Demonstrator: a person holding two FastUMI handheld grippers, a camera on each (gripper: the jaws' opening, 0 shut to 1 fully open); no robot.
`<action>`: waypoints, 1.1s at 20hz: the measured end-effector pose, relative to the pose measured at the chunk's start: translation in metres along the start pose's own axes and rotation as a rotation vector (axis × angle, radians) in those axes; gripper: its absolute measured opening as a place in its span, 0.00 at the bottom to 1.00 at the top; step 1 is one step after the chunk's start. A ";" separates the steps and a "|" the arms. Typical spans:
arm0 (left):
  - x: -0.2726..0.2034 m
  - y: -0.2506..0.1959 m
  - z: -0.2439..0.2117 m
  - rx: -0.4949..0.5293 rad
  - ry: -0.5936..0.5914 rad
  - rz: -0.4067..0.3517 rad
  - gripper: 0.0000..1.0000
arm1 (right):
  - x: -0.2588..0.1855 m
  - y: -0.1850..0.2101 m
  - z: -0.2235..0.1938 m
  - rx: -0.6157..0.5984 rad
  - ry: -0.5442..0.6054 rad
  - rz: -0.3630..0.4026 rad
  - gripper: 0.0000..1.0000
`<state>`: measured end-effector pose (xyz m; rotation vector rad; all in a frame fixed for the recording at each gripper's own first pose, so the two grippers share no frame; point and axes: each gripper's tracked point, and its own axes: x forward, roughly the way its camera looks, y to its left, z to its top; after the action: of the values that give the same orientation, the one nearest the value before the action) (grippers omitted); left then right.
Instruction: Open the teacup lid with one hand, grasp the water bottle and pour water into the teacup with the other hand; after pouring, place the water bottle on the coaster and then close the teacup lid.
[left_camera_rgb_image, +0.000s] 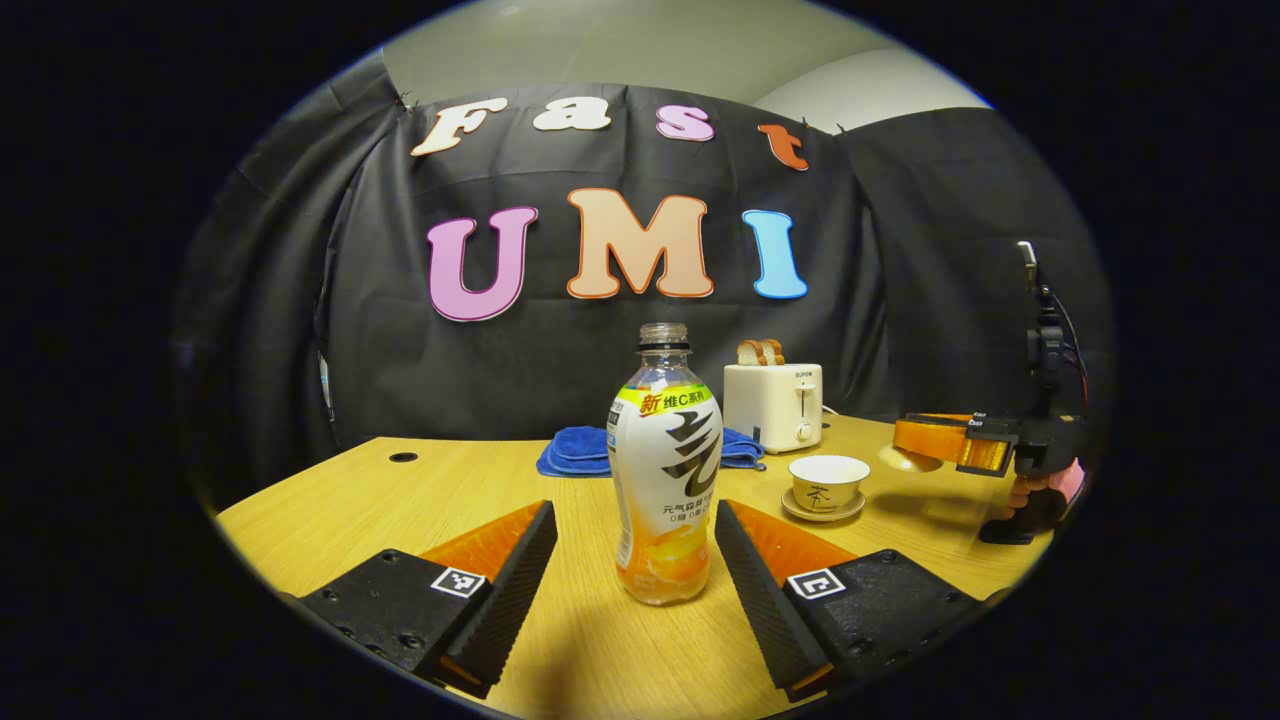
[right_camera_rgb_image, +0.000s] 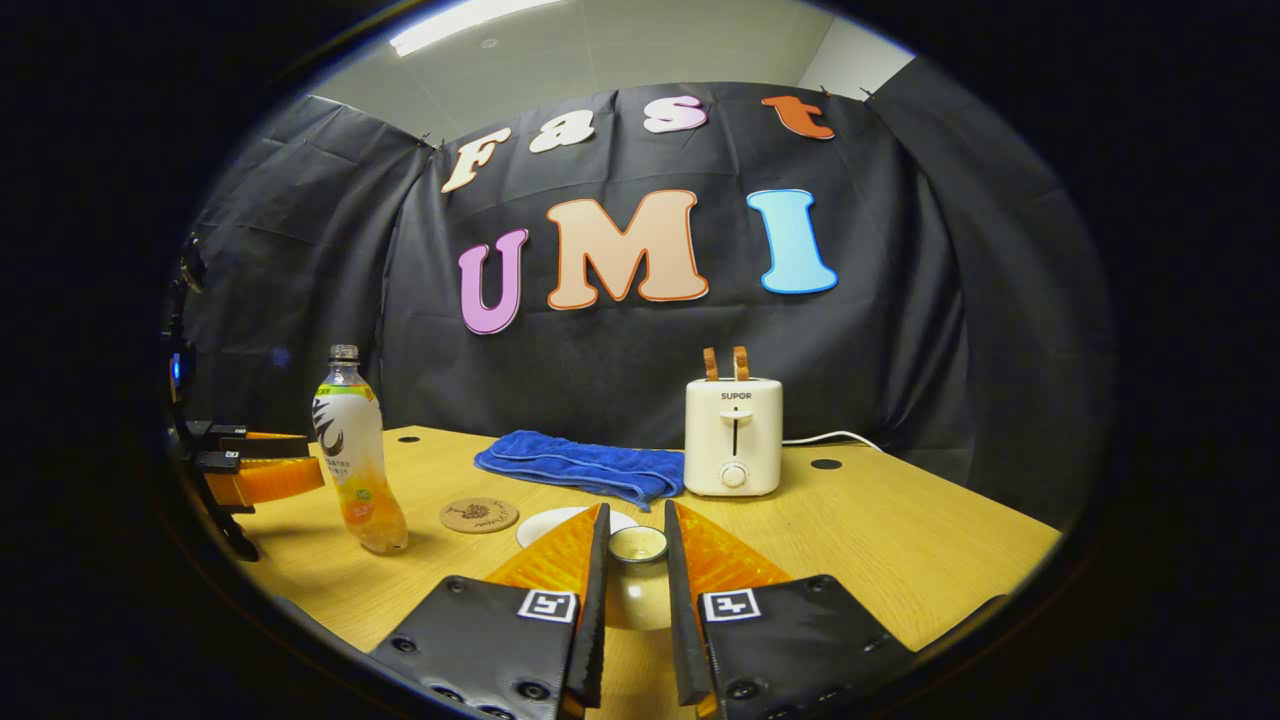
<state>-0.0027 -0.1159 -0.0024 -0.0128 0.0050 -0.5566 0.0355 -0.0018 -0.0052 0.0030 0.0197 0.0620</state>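
Left gripper (left_camera_rgb_image: 632, 560): jaws wide, either side of the uncapped water bottle (left_camera_rgb_image: 664, 470), not touching, upright on the worktop (left_camera_rgb_image: 330, 500) towards its left edge. Right gripper (right_camera_rgb_image: 637, 560): jaws narrow, clamped on the teacup lid (right_camera_rgb_image: 638, 543). Open teacup (left_camera_rgb_image: 828, 483) on saucer; coaster (right_camera_rgb_image: 479, 515) just beside bottle

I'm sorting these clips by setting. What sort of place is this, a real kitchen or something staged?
Most likely a staged booth, not a real kitchen: black cloth hangs as the wall behind a wooden table, which carries a few household props, a toaster, a blue towel and a water bottle.
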 end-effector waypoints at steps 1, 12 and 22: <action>0.005 -0.002 -0.001 0.001 0.009 -0.002 0.93 | -0.003 -0.001 0.000 0.000 -0.001 -0.004 0.31; 0.049 -0.012 -0.016 0.018 0.112 0.005 0.93 | -0.012 -0.017 0.001 0.000 -0.004 -0.021 0.31; 0.065 -0.007 -0.021 0.036 0.144 0.073 0.66 | -0.018 -0.030 0.003 -0.001 -0.004 -0.032 0.32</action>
<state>0.0487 -0.1563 -0.0238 0.0627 0.1348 -0.4841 0.0199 -0.0326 -0.0022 0.0023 0.0155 0.0301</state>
